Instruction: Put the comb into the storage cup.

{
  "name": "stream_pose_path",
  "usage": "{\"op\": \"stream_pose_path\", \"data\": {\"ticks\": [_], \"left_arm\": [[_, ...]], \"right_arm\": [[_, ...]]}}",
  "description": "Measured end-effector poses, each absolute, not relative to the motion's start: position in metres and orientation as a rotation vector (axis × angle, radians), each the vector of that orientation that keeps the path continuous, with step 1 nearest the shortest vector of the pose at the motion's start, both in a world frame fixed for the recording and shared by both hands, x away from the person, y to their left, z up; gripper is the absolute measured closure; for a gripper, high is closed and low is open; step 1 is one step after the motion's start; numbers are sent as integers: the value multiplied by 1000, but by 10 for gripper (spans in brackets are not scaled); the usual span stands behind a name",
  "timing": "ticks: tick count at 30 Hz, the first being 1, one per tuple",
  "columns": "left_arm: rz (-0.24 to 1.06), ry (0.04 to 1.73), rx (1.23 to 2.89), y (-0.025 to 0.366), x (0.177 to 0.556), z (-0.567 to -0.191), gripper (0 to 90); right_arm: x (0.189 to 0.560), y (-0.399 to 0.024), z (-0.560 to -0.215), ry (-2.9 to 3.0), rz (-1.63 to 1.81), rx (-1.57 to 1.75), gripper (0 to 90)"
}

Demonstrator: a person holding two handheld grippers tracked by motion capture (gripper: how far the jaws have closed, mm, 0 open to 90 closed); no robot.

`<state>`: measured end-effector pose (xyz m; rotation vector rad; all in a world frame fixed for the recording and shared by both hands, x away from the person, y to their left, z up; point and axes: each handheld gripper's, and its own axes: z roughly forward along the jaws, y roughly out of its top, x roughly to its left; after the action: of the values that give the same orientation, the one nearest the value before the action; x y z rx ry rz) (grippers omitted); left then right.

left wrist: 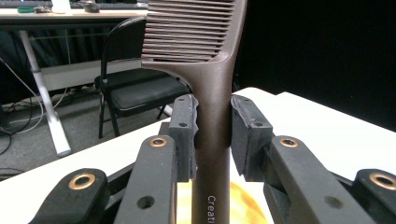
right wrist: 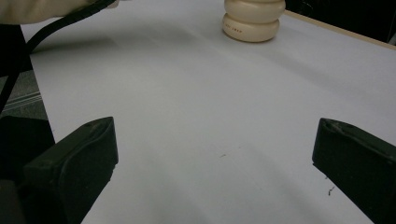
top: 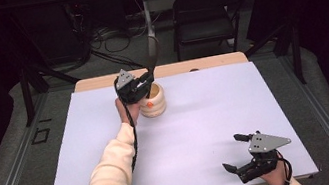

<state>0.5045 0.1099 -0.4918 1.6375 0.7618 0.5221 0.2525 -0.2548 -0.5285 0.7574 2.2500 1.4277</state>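
- High view: L gripper [top: 143, 83] at far side of table [top: 197, 117], clamped on brown comb [top: 152, 54], which stands upright over cream holder [top: 153, 101]. R gripper [top: 236, 151] near front-right edge, well apart, jaws spread, nothing between.
- Left gripper view: pads [left wrist: 187, 126] pinch comb handle [left wrist: 212, 140] on both sides; teeth up top.
- Right gripper view: jaws wide apart over bare table; holder [right wrist: 253, 18] far off.

We sit in a lab-like workroom — black curtains [top: 323, 20], loose floor cables [top: 113, 42], a folding chair [top: 203, 15], a white-topped test table [top: 199, 127].
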Motion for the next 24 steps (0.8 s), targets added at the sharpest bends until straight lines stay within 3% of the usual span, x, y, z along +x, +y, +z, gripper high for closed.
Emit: {"op": "stream_pose_path", "data": {"ticks": [24], "left_arm": [[507,764,1673,110,503,-504,720]], "right_arm": [[253,-255,-528,2254,1422,762,0]]}}
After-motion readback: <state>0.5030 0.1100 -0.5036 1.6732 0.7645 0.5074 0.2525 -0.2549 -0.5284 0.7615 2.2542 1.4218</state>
